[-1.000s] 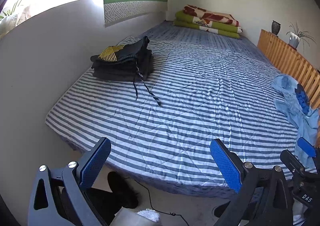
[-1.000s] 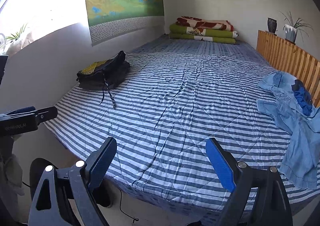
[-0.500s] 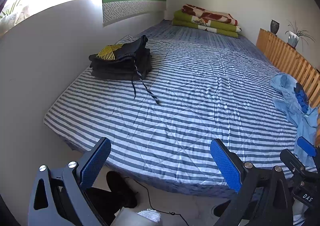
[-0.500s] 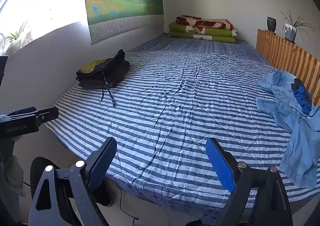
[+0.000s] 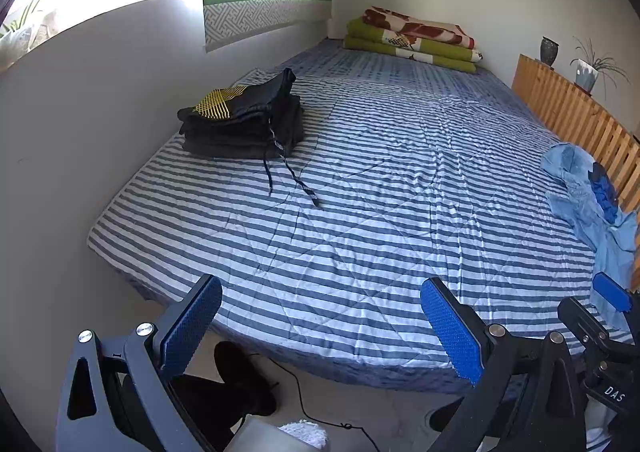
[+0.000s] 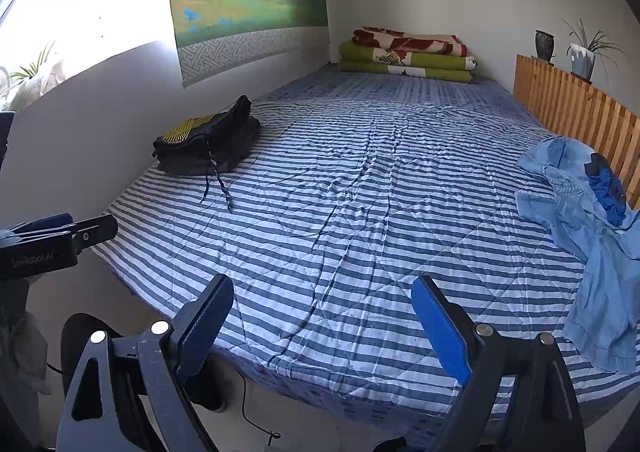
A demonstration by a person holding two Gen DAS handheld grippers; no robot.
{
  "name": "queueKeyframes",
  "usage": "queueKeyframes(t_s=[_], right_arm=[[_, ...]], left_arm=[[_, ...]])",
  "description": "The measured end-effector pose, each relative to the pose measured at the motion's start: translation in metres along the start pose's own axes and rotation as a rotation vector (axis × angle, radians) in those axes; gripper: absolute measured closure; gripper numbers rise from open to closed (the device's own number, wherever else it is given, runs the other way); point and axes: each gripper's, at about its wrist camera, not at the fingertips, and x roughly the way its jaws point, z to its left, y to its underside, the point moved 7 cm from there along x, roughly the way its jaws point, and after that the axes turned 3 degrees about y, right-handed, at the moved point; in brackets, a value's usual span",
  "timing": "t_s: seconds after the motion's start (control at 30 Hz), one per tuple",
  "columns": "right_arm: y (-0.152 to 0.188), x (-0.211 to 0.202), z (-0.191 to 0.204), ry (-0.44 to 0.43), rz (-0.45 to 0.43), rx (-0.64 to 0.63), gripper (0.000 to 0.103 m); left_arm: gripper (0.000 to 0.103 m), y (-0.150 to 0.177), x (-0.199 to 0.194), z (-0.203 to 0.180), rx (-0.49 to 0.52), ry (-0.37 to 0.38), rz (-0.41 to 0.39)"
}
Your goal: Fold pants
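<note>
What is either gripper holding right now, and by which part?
Nothing. The left gripper and right gripper are both open and empty; the light blue pants lie untouched on the bed.

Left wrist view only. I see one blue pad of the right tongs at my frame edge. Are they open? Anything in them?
Observer: Right tongs are wide open with nothing between the pads. Only the striped bedcover lies ahead of them.
Operator: Jeans are cut off on my right. How do they lie?
Observer: The light blue jeans are crumpled beside the wooden slat rail. One part trails toward the bed's near edge, and a dark blue garment lies on top.
</note>
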Motion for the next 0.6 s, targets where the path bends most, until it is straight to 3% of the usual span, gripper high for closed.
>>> queueKeyframes(t_s=[0.6], right_arm=[[0.0038, 0.0075, -0.0032, 0.005, 0.018, 0.010, 0.015]], left_arm=[[0.002, 0.0009, 0.0059, -0.0019, 0.010, 0.005, 0.003]])
